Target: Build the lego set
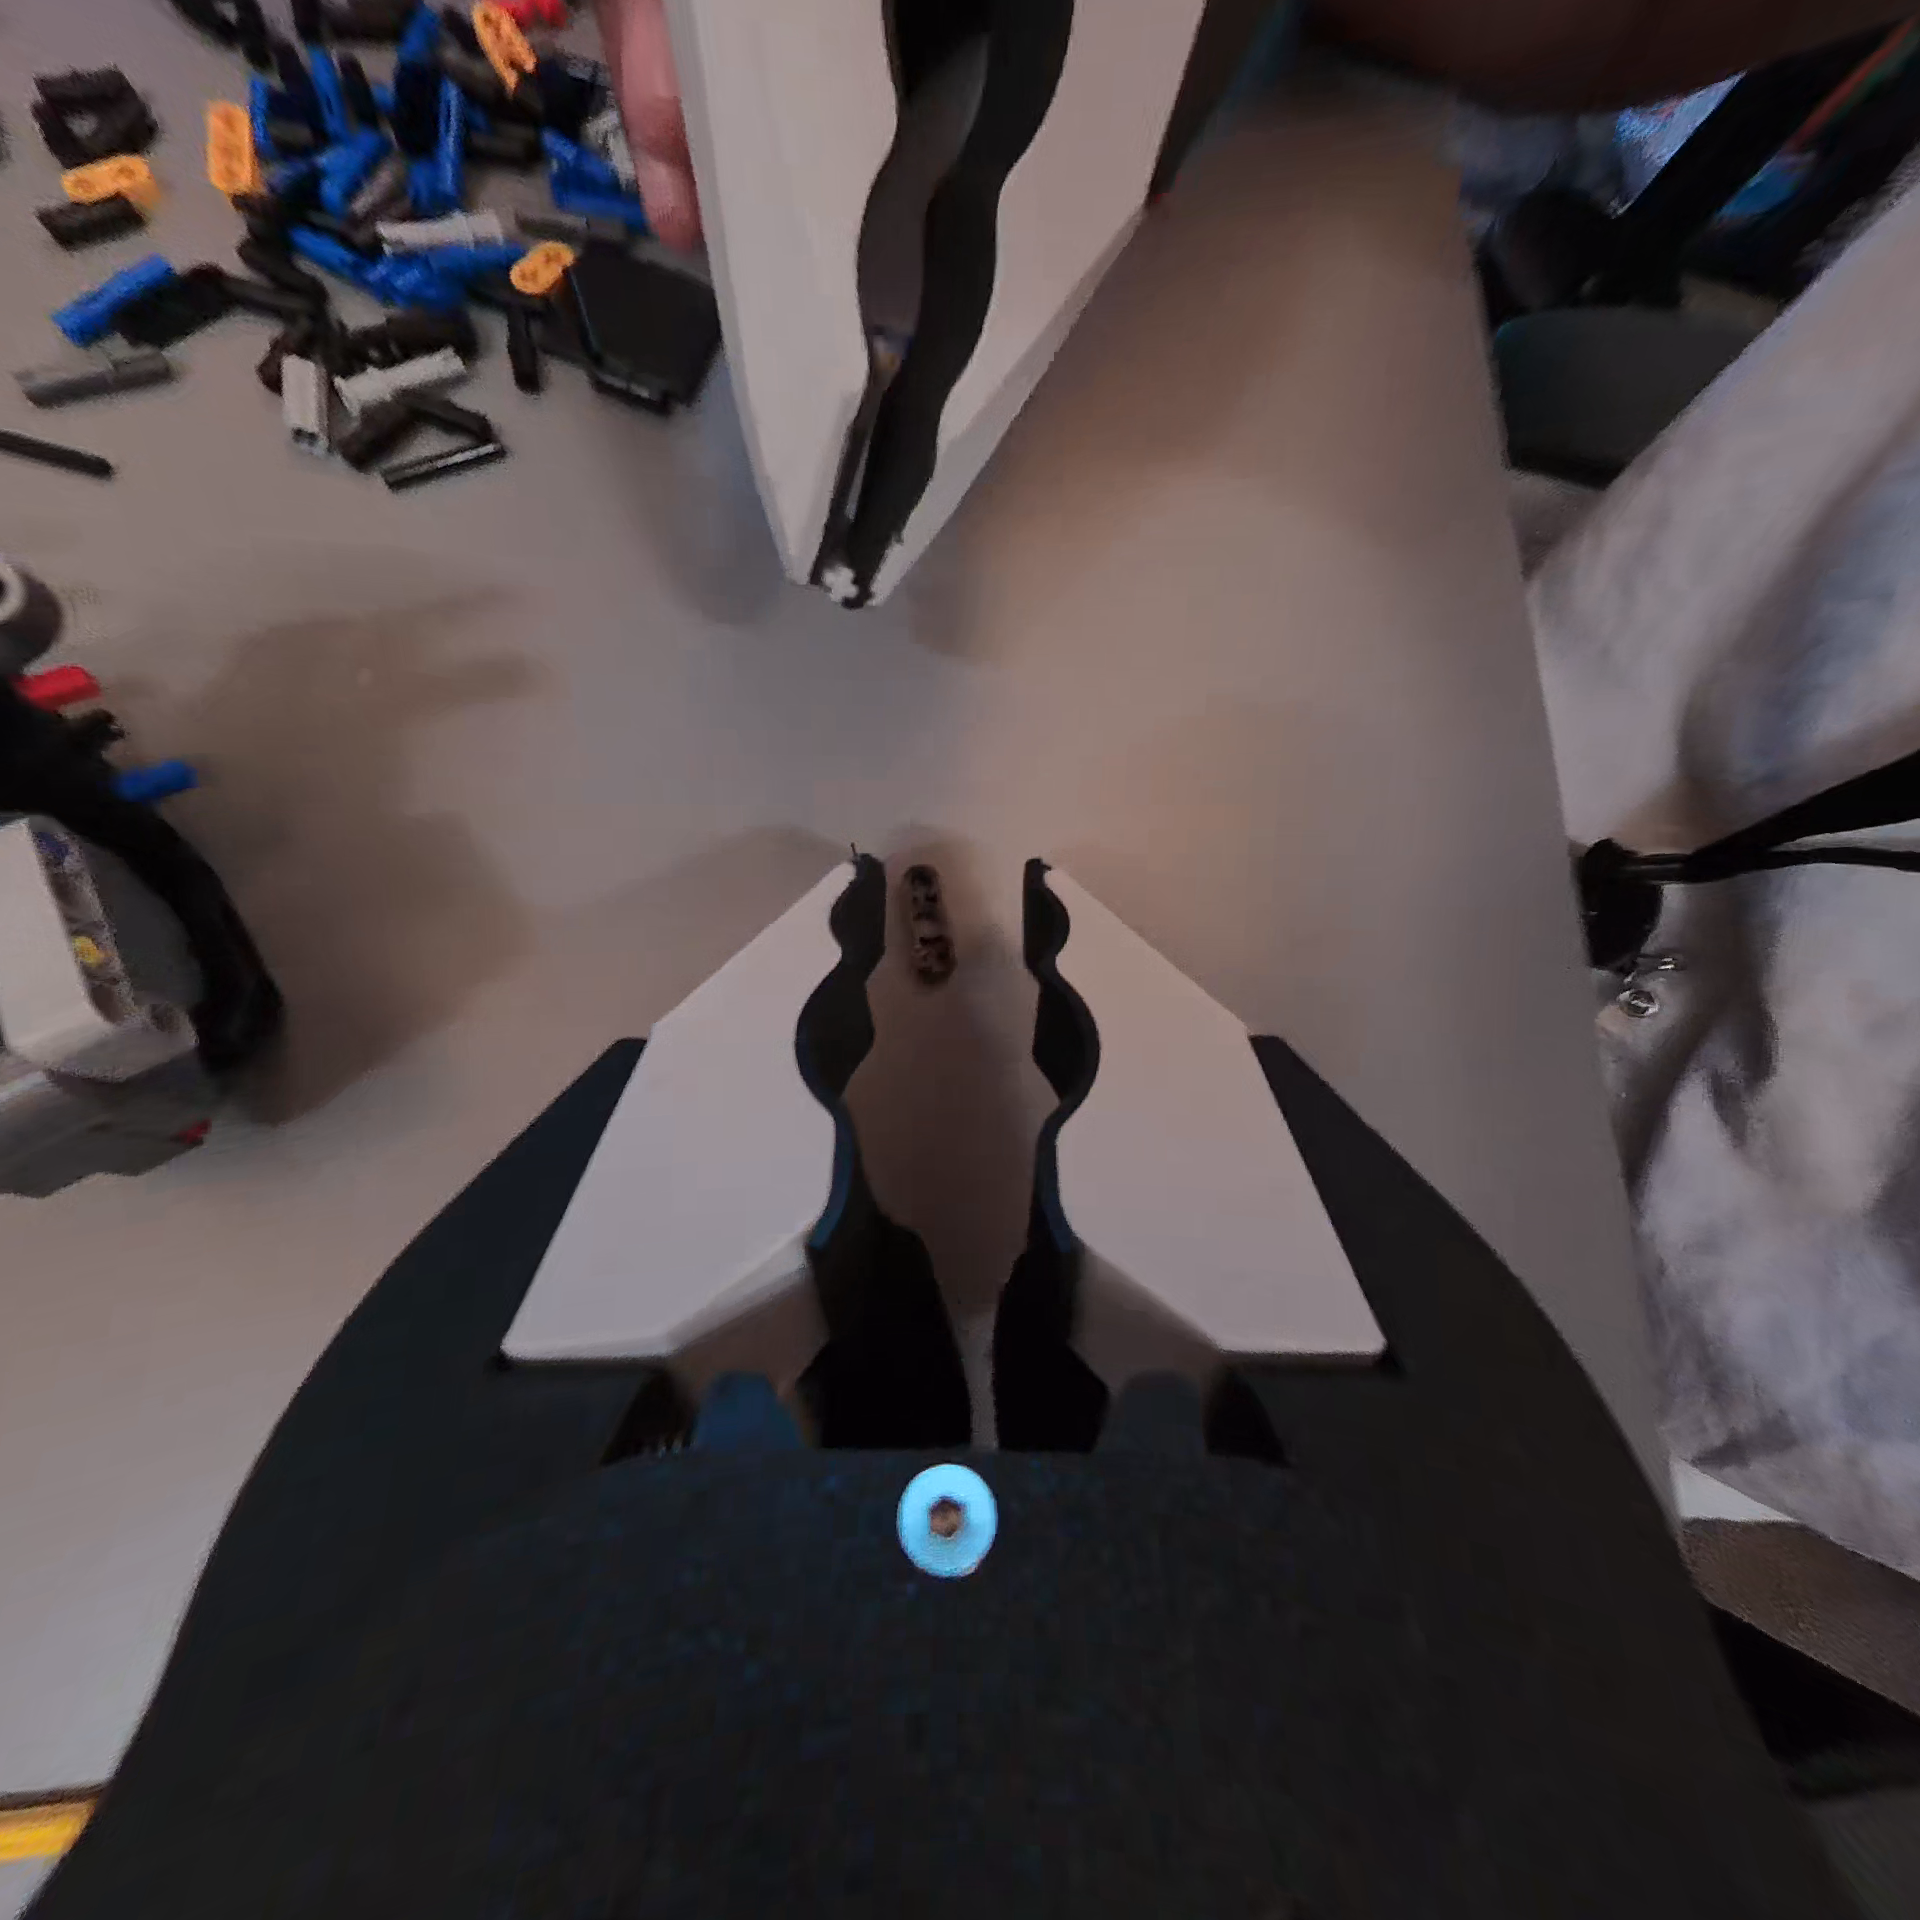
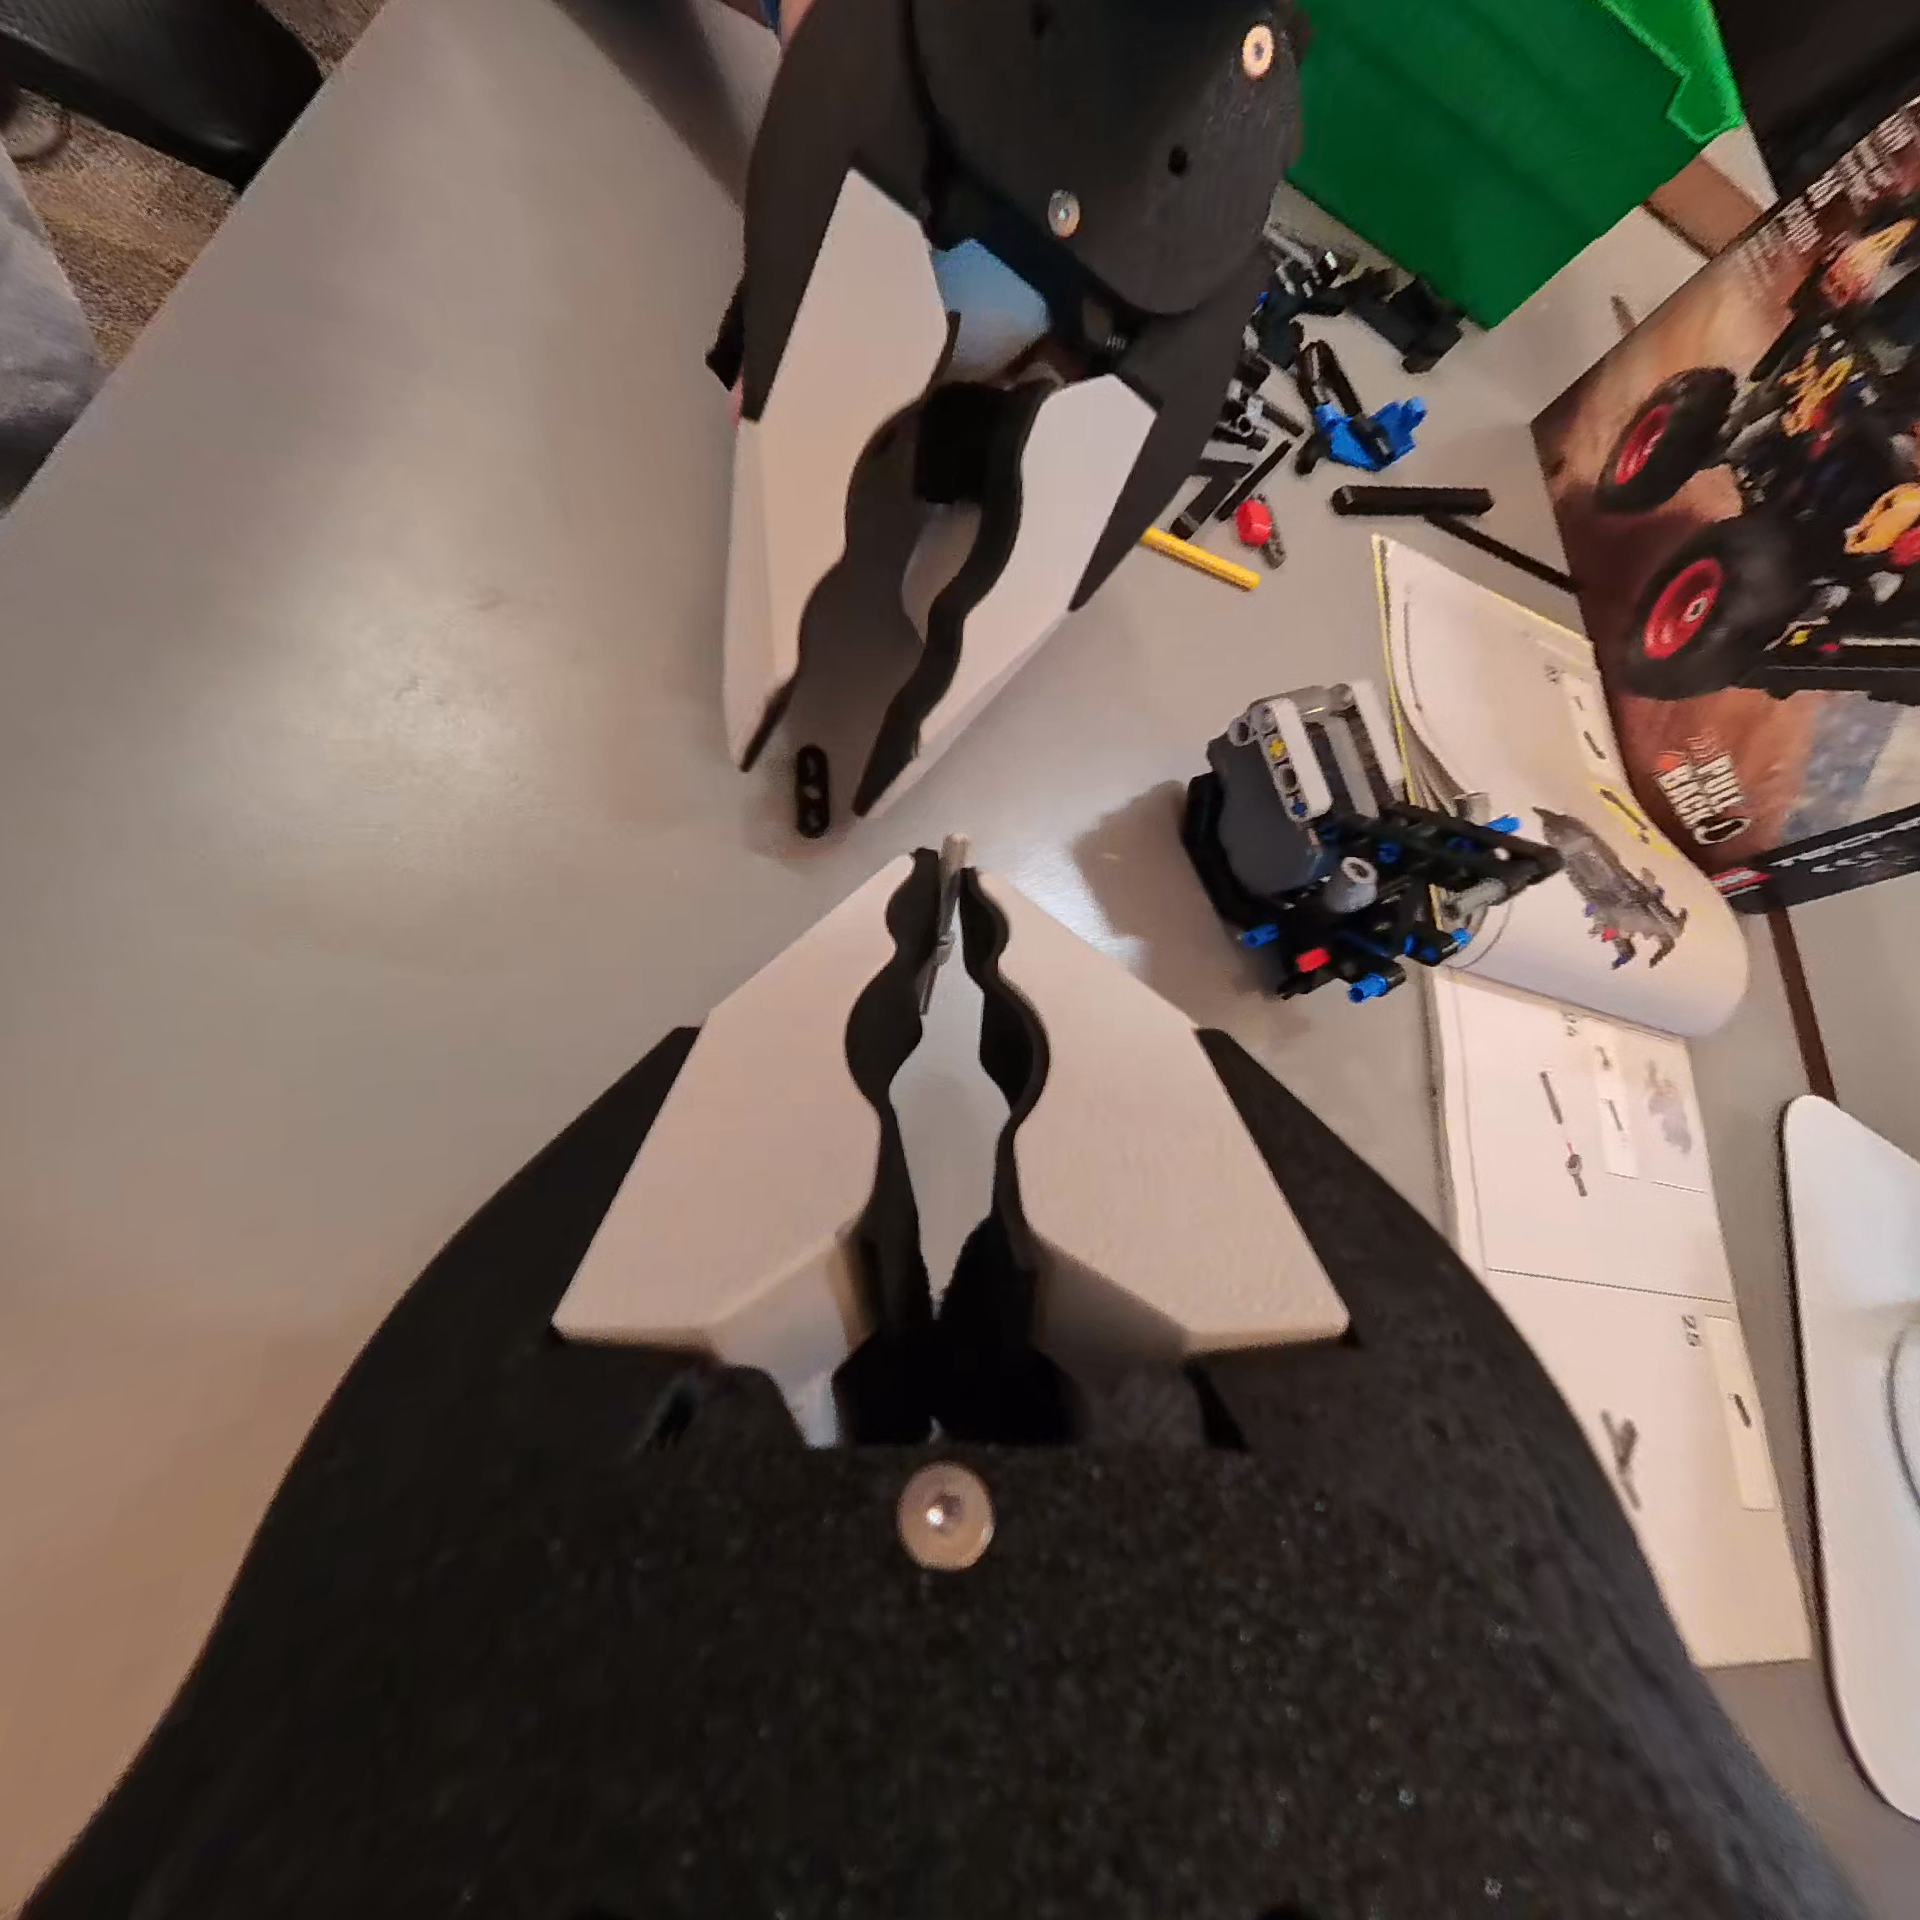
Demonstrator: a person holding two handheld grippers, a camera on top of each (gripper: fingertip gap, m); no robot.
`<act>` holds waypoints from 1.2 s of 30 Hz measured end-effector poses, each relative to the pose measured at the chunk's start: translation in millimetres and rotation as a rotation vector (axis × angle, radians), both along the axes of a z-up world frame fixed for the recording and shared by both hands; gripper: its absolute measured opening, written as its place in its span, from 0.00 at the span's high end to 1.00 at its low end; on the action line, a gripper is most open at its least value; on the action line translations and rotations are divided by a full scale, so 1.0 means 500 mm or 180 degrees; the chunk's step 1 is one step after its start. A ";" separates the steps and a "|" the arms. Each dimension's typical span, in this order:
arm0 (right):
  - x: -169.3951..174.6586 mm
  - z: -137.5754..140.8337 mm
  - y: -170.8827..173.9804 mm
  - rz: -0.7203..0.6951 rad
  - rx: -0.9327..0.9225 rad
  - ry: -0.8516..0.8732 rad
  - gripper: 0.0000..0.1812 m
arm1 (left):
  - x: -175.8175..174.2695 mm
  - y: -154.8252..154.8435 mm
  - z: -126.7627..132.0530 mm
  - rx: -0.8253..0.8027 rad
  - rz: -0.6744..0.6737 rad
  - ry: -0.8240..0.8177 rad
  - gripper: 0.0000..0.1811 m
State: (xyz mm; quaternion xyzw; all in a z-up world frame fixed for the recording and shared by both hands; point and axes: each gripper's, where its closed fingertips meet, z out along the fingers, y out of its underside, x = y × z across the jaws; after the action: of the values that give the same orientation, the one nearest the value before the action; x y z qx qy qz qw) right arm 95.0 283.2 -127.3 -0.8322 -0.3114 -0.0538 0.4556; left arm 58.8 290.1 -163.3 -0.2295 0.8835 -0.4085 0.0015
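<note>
Closest to me, my left hand-held gripper (image 1: 945, 868) has its jaws apart, and a small black beam (image 1: 928, 925) with holes lies on the grey tabletop (image 1: 1195, 644) between the tips, nearer the left finger; I cannot tell whether it touches either pad. My right hand-held gripper (image 2: 942, 862) is clamped on a thin grey axle (image 2: 943, 914), which stands up between the fingertips, its lower part hidden in the wavy black pads. From the left wrist view that same right tool comes in from the top, and only the pale cross-shaped end of the axle (image 1: 850, 584) shows at its tip. The right wrist view gives me the black beam (image 2: 812, 792) more sharply, lying between the open left fingers just beyond my axle. To my right in that view a partly built model (image 2: 1340, 842) of grey, black and blue parts stands on the open instruction booklet (image 2: 1579, 1195), with the set's box (image 2: 1766, 499) behind it, cut off by the frame edge. Farther off lie a yellow axle (image 2: 1200, 559) and scattered black and blue parts beside something green (image 2: 1496, 135) I cannot identify. Only the left wrist view shows the blurred heap of loose blue, black and orange pieces (image 1: 395, 218), and part of a person's hand (image 1: 649, 125) behind the right tool.
</note>
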 end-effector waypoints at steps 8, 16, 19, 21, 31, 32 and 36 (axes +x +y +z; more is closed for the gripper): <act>-0.006 0.019 0.008 -0.0021 0.0077 0.0537 0.98 | 0.007 0.011 -0.024 0.0247 0.0043 -0.0107 0.97; 0.005 0.028 0.018 -0.0152 0.0050 0.1302 0.98 | 0.060 0.014 0.100 -0.0529 0.0252 -0.1148 0.97; -0.004 0.032 0.021 -0.0094 0.0086 0.1404 0.98 | 0.059 0.015 0.116 -0.0856 0.0236 -0.1097 0.97; -0.008 0.030 0.022 -0.0074 0.0084 0.1383 0.98 | 0.053 0.008 0.108 -0.0949 0.0162 -0.0998 0.97; -0.026 0.012 0.021 0.0052 0.0019 0.1174 0.98 | 0.041 0.003 0.108 -0.1077 0.0043 -0.0812 0.97; -0.031 0.014 0.021 0.0079 0.0019 0.1206 0.98 | 0.037 0.001 0.107 -0.1070 0.0010 -0.0800 0.97; -0.044 0.008 0.016 0.0185 -0.0027 0.1193 0.98 | 0.021 -0.007 0.099 -0.0996 -0.0156 -0.0778 0.97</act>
State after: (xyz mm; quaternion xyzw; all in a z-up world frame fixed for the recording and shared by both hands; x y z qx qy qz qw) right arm 73.2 291.3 -123.5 -0.8202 -0.2452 0.1166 0.5035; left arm 69.5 286.7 -113.9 -0.1540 0.8078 -0.5655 0.0631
